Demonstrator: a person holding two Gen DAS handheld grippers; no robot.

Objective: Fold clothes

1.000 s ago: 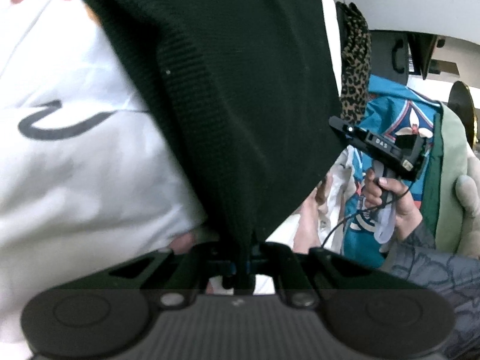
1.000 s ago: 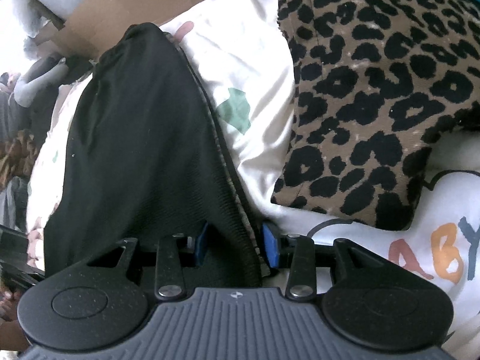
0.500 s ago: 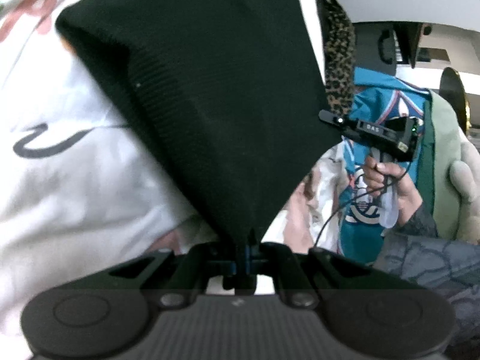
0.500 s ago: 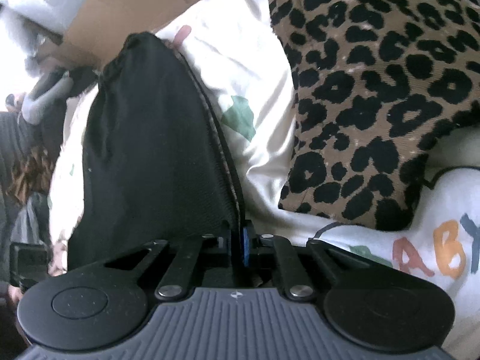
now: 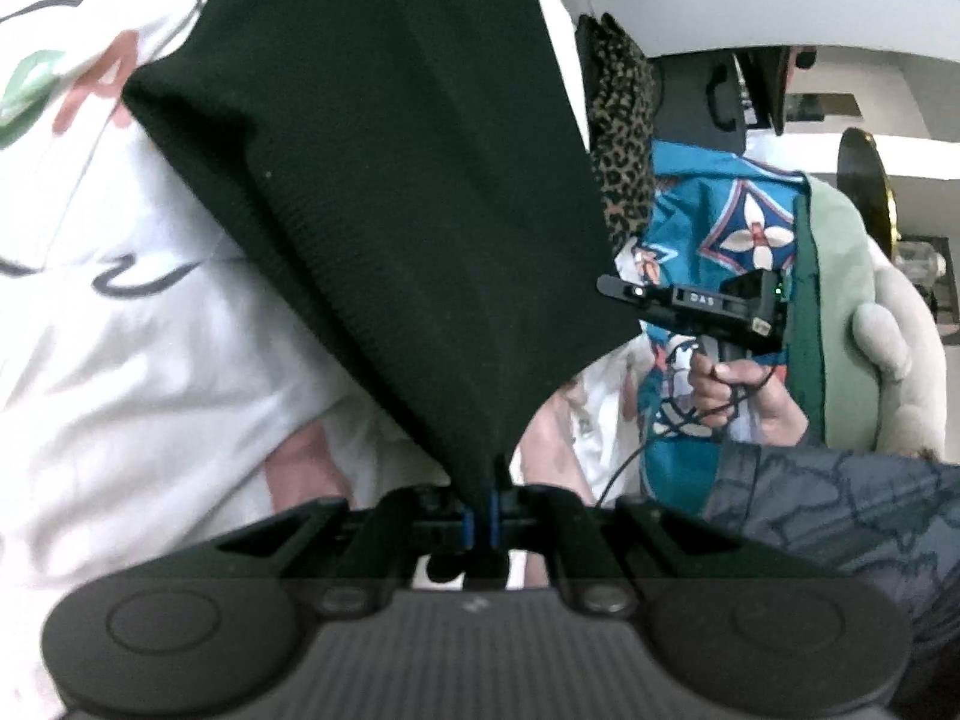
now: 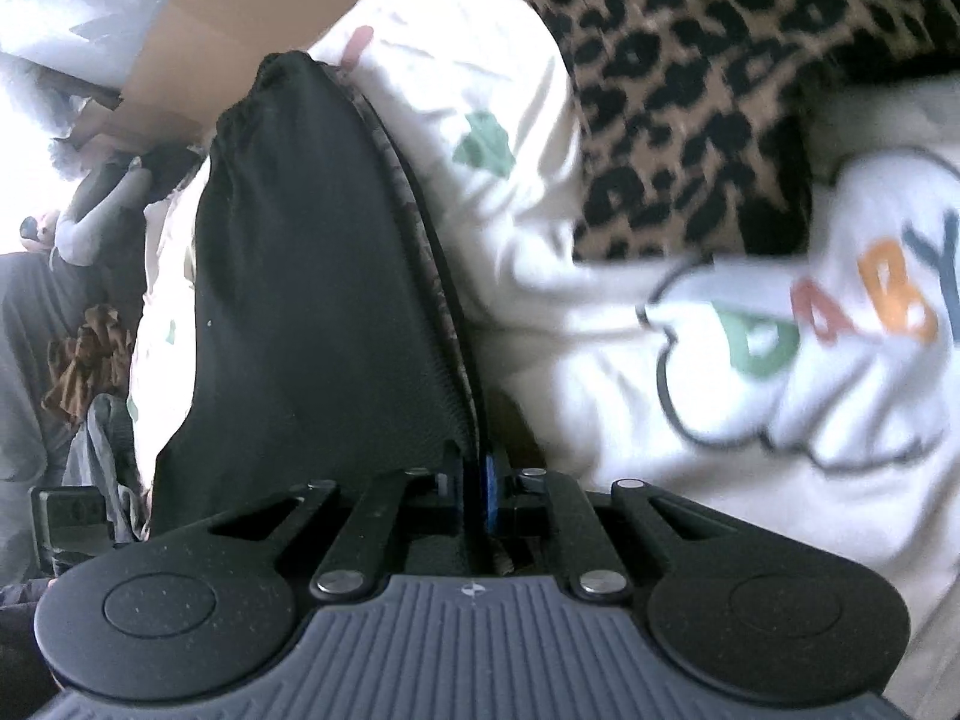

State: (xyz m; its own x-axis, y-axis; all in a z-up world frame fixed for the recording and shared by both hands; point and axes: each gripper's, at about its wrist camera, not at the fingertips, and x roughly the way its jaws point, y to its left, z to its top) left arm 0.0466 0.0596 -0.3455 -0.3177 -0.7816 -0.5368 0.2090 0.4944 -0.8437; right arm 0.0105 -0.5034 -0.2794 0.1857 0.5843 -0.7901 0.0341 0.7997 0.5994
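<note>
Black knit fabric fills the middle of both wrist views: the black garment [image 5: 390,192] hangs stretched between our two claws, and we judge the fold has barely begun. Our left claw [image 5: 480,519] is pressed together on one corner of the cloth, which fans upward from the pinch toward twelve o'clock. Our right claw [image 6: 474,489] is likewise clamped on an edge of the same garment [image 6: 312,300], the seam running from the pads up toward eleven o'clock. In the left view the right claw's housing [image 5: 696,303] and the hand [image 5: 744,396] that carries it sit at about three o'clock, so the two grips are well apart and the cloth is spread between them.

Below and behind lies a white printed cloth [image 6: 750,360] with coloured letters, and a leopard-print piece [image 6: 690,90] at one o'clock in the right view; neither looks folded. A teal patterned fabric [image 5: 720,210] shows past the garment in the left view.

So what is done: both corners are secured and the garment is off the pile. What remains, as we read it: laying it flat, making the folds, then the other pieces.
</note>
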